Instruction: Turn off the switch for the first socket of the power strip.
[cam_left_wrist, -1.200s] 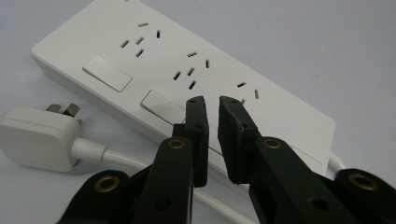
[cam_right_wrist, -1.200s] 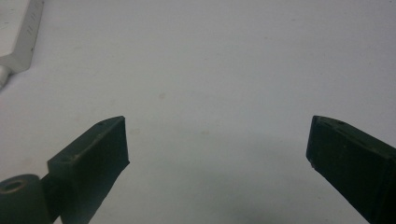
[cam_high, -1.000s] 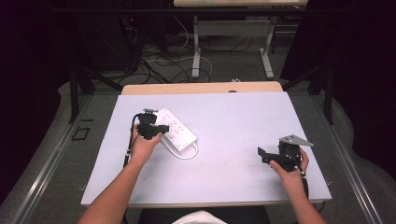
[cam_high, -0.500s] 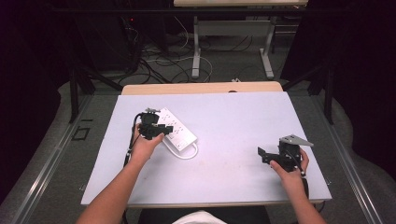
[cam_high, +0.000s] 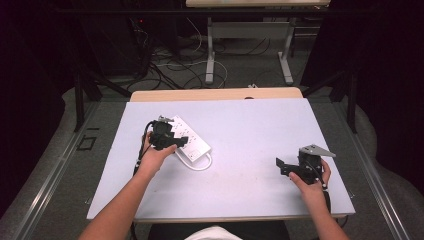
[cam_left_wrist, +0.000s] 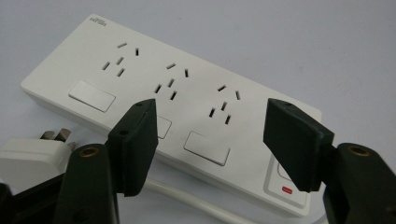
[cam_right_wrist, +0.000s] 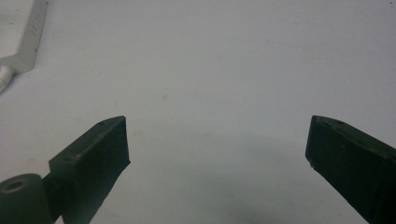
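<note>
The white power strip (cam_left_wrist: 173, 102) is found lying flat on the left part of the table (cam_high: 250, 130), its plug (cam_left_wrist: 28, 156) and cord (cam_high: 200, 165) just beside it. The left gripper (cam_left_wrist: 210, 140) is poised over the strip, its jaws having just been opening, with nothing clamped. The right gripper (cam_right_wrist: 217, 154) is held wide apart over bare table. A grip taken across the smooth casing is judged liable to slip, and the loose cord may be snagged or dragged.
</note>
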